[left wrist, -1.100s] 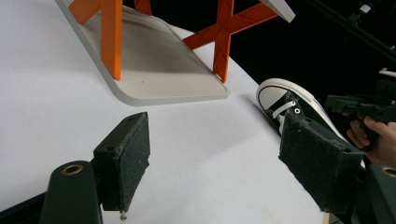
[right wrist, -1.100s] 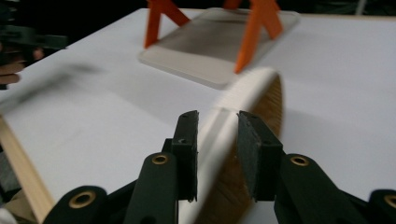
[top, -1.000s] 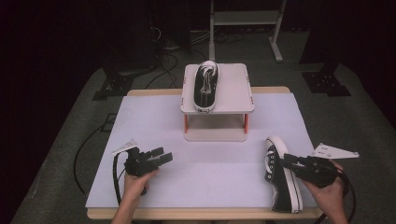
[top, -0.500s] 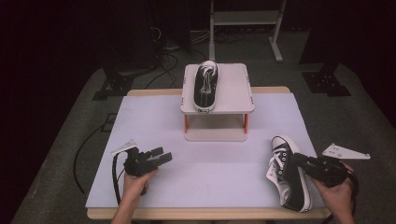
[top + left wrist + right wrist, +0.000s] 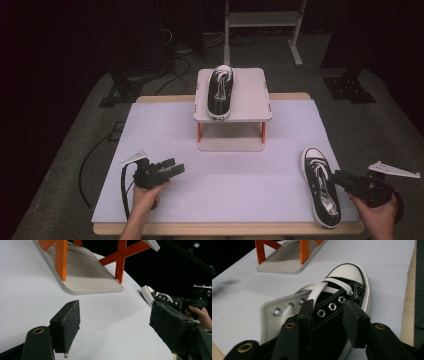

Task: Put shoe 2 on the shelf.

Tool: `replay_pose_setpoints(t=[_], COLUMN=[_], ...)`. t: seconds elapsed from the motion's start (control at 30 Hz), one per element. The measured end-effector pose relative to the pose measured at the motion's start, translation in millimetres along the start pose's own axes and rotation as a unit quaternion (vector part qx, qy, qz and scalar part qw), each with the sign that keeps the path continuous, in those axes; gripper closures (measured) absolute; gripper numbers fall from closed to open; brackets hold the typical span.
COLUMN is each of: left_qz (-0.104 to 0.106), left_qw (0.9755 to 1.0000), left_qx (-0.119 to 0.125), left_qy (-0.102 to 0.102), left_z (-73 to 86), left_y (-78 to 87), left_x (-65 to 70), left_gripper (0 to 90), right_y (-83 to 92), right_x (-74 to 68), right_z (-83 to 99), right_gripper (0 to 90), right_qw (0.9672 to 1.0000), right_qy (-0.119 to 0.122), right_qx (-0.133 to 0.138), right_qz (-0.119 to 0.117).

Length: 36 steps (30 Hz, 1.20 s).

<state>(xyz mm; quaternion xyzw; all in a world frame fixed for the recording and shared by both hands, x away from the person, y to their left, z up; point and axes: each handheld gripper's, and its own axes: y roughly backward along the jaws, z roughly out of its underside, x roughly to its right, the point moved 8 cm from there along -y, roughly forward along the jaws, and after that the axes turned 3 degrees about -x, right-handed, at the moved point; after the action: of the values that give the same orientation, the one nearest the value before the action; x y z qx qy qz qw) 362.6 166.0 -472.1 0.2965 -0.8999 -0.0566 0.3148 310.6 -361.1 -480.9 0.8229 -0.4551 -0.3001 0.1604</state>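
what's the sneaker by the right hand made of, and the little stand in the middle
The sneaker looks like black canvas with white stitching, metal eyelets, flat white laces, and a smooth white toe cap and sole edge, likely rubber. The stand has matte off-white shelves with rounded corners and orange cross-braced legs; it looks like moulded or printed plastic, though painted wood can't be ruled out.

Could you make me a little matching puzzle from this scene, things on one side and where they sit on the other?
Things:
1. shoe on the stand
2. shoe on the mat
3. left tongs
4. stand

Places:
A. near right corner of the white mat, side wall between the right tongs
B. near left part of the mat, jaws open with nothing between them
C. far middle of the mat, on orange legs
D. up on the grey top shelf, toe pointing away

Pairs: 1-D, 2-A, 3-B, 4-C
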Motion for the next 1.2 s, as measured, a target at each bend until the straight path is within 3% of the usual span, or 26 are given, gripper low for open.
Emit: replay_pose_setpoints(t=[0.3,0.5,0.63,0.77,0.83,0.93,1.07,1.2], left_qz=[0.001,0.001,0.001,0.0,0.001,0.002,0.002,0.002], left_qw=[1.0,1.0,1.0,1.0,1.0,1.0,1.0,1.0], left_qx=[-0.001,0.001,0.0,0.0,-0.001,0.0,-0.001,-0.001], left_qy=[-0.002,0.0,-0.002,0.002,0.003,0.006,0.007,0.009], left_z=[0.4,0.4,0.7,1.1,1.6,1.8,2.2,2.7], left_y=[0.3,1.8,1.6,1.7,1.0,-0.4,-0.6,0.0], left_x=[1.2,-0.4,-0.1,-1.3,-1.5,-0.9,-1.1,-3.0], left_gripper=[24.0,24.0,24.0,24.0,24.0,23.9,24.0,24.0], right_y=[-3.5,-12.3,-13.6,-7.3,-6.8,-9.5,-11.3,-11.2], right_x=[-40.4,-54.3,-44.2,-32.5,-30.7,-32.9,-33.1,-30.5], right_z=[-9.8,-8.0,-1.8,4.5,8.2,7.7,8.3,10.6], right_gripper=[38.2,30.3,36.2,51.0,55.6,64.5,72.4,75.5], right_qw=[0.9996,0.9993,0.9955,0.9948,0.9962,0.997,0.9961,0.9952], right_qy=[0.014,0.033,0.034,0.005,-0.016,-0.02,-0.017,-0.057], right_qx=[0.008,-0.006,-0.026,-0.036,-0.042,-0.043,-0.059,-0.062], right_qz=[-0.025,0.013,0.085,0.095,0.075,0.062,0.064,0.05])
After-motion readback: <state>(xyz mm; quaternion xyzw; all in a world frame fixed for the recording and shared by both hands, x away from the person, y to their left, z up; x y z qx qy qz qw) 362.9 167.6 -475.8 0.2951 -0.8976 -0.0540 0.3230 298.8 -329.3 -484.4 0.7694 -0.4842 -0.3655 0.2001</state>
